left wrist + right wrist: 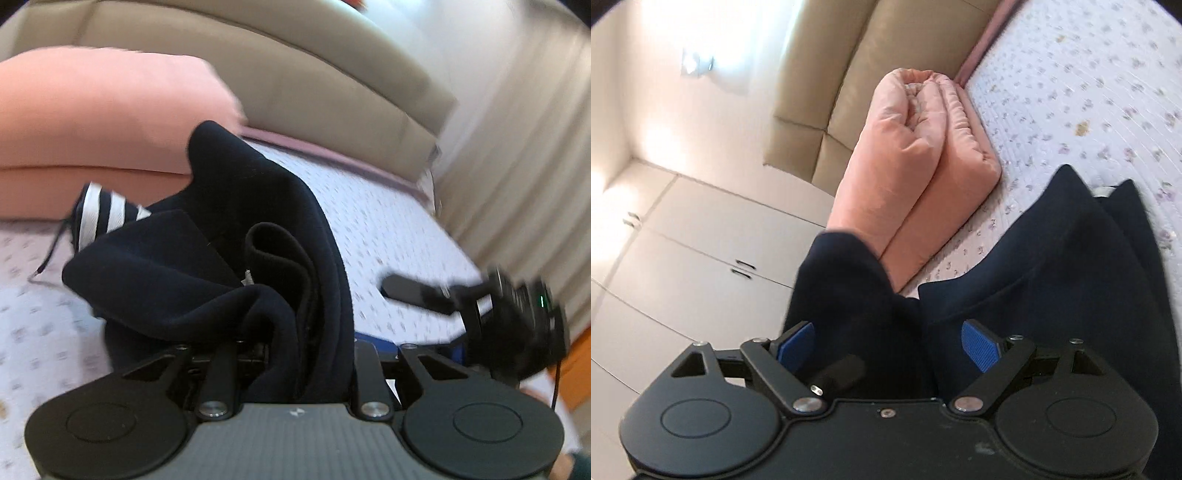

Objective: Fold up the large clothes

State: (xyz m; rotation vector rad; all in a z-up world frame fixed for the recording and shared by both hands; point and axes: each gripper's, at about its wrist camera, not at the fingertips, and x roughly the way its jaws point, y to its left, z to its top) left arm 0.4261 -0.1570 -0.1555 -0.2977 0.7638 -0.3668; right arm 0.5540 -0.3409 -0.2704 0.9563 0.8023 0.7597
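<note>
A dark navy garment (229, 236) with white stripes (99, 214) on one part is bunched up over the flowered bed sheet (388, 229). My left gripper (295, 354) is shut on a thick fold of it; the cloth hides the fingertips. In the right wrist view the same navy garment (1052, 266) runs between the blue pads (980, 349) of my right gripper (886, 347), which stand wide apart with cloth filling the gap. The right gripper also shows in the left wrist view (421, 291), over the sheet at the right.
A folded pink quilt (916, 177) lies at the head of the bed against the beige padded headboard (295, 74). Curtains (524, 155) hang at the right. White wardrobe doors (701, 251) stand beside the bed.
</note>
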